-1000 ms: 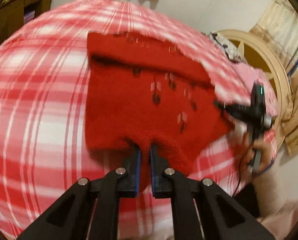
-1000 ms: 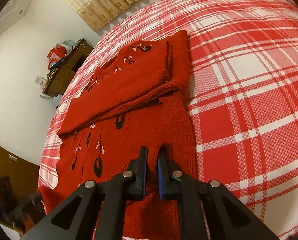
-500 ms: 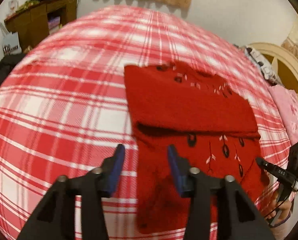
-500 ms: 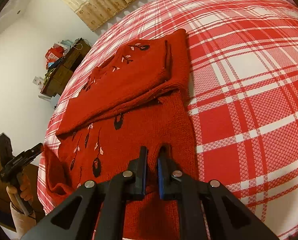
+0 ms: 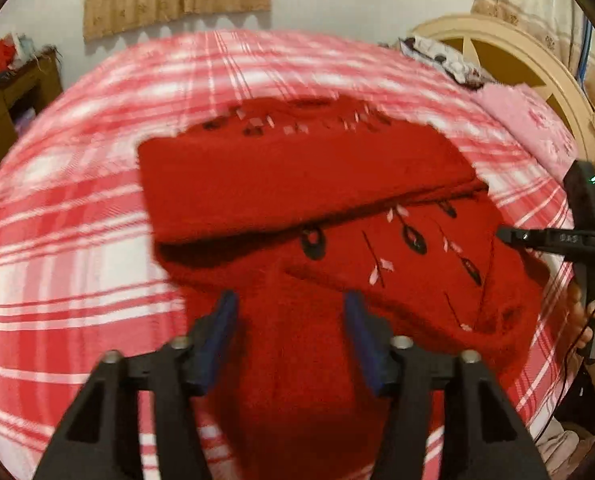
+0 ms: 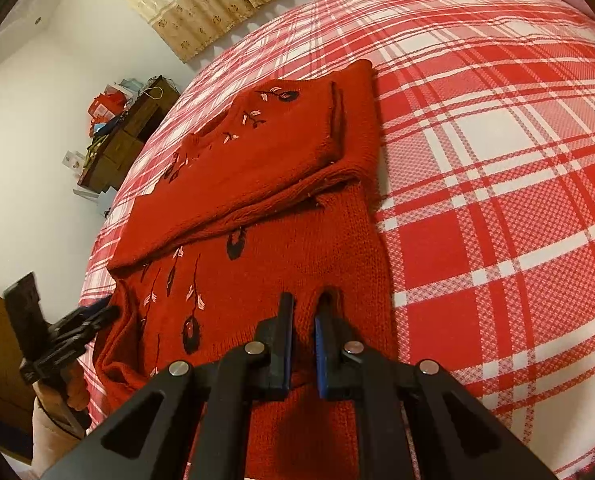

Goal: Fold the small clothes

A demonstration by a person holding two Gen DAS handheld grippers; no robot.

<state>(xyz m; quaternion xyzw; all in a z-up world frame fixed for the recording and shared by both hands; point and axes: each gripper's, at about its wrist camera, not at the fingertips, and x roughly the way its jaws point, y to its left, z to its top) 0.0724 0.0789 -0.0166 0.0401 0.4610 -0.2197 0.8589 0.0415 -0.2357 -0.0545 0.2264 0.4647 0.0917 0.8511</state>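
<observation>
- My left tongs (image 5: 291, 316) hang over the near part of the sweater (image 5: 317, 184), jaws partly apart. They have just been closing a little after opening.
- Red knit shows in the gap between the left fingers (image 5: 221, 320), but the pads do not press on it; I have nothing gripped on that side.
- My right tongs (image 6: 302, 320) are nearly closed, pinching a raised fold of the sweater (image 6: 257, 184) between the blue pads. A small pucker of knit stands up just past the right-hand fingertip.
- The sweater lies flat on the plaid bedspread (image 6: 497, 160). From the right tongs it stretches forward and off to the left; the bare plaid runs along the right of the tongs.
- Its far part is folded over on itself, a thicker band lying across the garment ahead of both tongs. The dark leaf pattern shows between that band and my fingers.
- In the left view the fold edge runs crosswise just ahead of the fingertips, and the patterned panel sits ahead and to the right of them.
- In that same view the right tongs (image 5: 553, 238) come in from the right edge, touching the sweater's right margin, with the hand (image 5: 593, 316) below them.
- In the right view the left tongs (image 6: 77, 320) show at the far left, by the sweater's left edge; I cannot tell from there whether they touch it.
- The left view is blurred toward its edges.
</observation>
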